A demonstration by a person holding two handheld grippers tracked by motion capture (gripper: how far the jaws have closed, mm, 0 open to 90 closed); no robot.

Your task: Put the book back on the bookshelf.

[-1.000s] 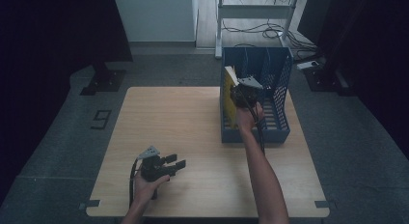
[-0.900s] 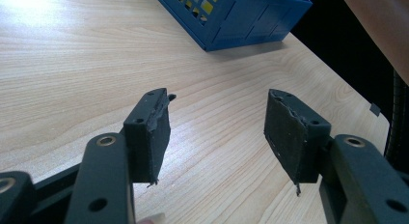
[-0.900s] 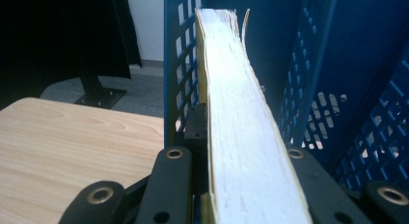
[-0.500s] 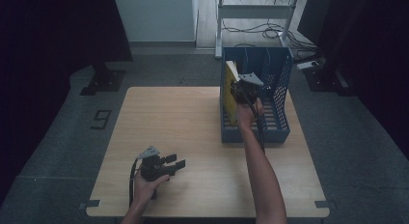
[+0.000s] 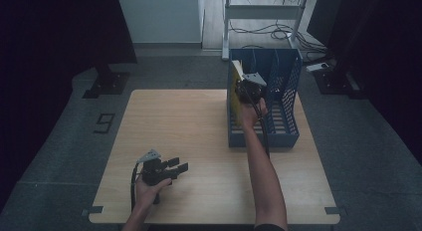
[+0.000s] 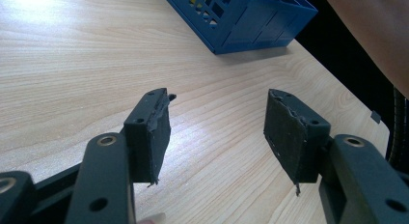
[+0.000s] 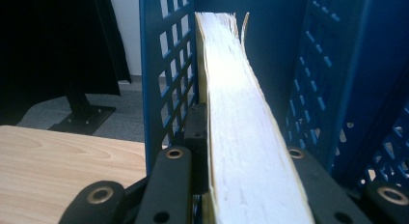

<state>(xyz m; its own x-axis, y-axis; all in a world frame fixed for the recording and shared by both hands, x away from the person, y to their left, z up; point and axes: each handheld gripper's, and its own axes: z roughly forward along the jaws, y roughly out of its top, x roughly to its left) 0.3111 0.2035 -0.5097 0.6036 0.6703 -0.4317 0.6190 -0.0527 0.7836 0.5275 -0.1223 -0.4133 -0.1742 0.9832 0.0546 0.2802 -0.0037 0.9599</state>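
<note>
Right fingers [image 7: 251, 185]: clamped on book [image 7: 241, 137], page edge up.
Left fingers [image 6: 217, 132]: apart, empty, above desk [image 6: 72, 64].
Book place: upright in blue rack [image 5: 286, 91], leftmost slot.
Handling: likely heavy, covers stiff, pages floppy; grip near spine.

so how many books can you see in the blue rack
1. The yellow-covered book stands in the leftmost slot of the blue rack, against its left wall, clamped by the right gripper. The other slots look empty, though the rack's walls could hide something low.
</note>
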